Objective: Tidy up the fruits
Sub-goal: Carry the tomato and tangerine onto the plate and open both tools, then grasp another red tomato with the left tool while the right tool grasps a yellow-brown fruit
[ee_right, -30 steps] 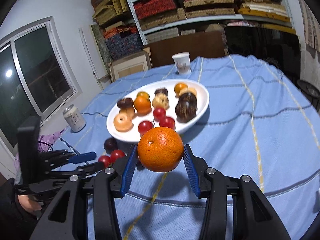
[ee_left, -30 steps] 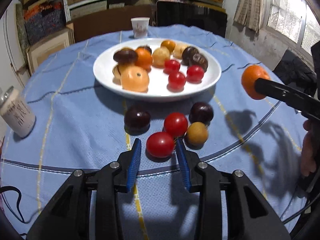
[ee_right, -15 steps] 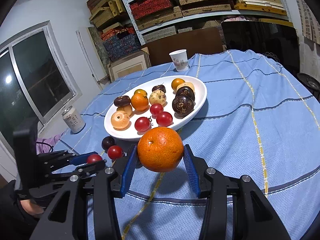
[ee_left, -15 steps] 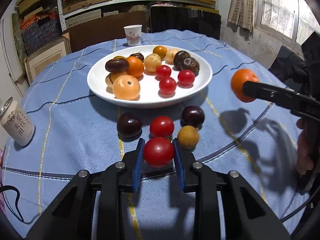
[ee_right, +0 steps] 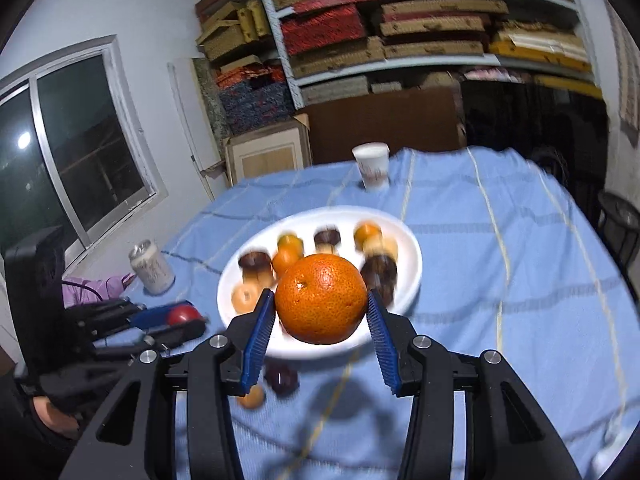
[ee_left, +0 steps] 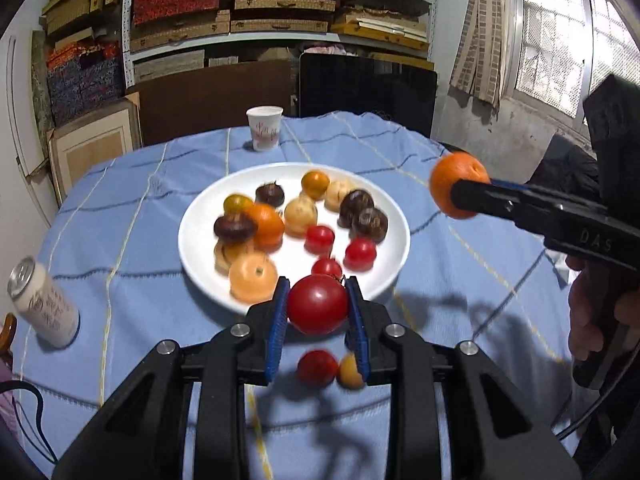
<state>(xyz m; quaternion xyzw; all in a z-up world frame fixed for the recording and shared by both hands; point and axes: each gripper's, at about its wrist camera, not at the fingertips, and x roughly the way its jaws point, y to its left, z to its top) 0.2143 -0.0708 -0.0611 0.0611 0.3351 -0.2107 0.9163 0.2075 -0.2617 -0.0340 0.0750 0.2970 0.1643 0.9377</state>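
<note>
My left gripper (ee_left: 318, 304) is shut on a red tomato (ee_left: 318, 305) and holds it in the air at the near edge of the white plate (ee_left: 196, 236). The plate carries several fruits: oranges, red tomatoes, dark and pale round ones. Below the held tomato, another red tomato (ee_left: 317, 367) and a small yellow fruit (ee_left: 349, 371) lie on the blue cloth. My right gripper (ee_right: 321, 307) is shut on a large orange (ee_right: 321, 299), raised above the plate's near rim (ee_right: 414, 276). A dark fruit (ee_right: 282, 378) and a yellow fruit (ee_right: 253, 397) lie on the cloth below it.
A paper cup (ee_left: 264, 127) stands behind the plate. A drink can (ee_left: 44, 304) stands at the left of the round table with the blue cloth (ee_left: 460, 272). Shelves with boxes (ee_left: 248, 4) fill the back wall. A hand (ee_left: 592, 316) holds the right gripper's handle.
The left gripper closed on the red tomato and lifted it off the cloth toward the plate. The right gripper rose with the orange, which stays held.
</note>
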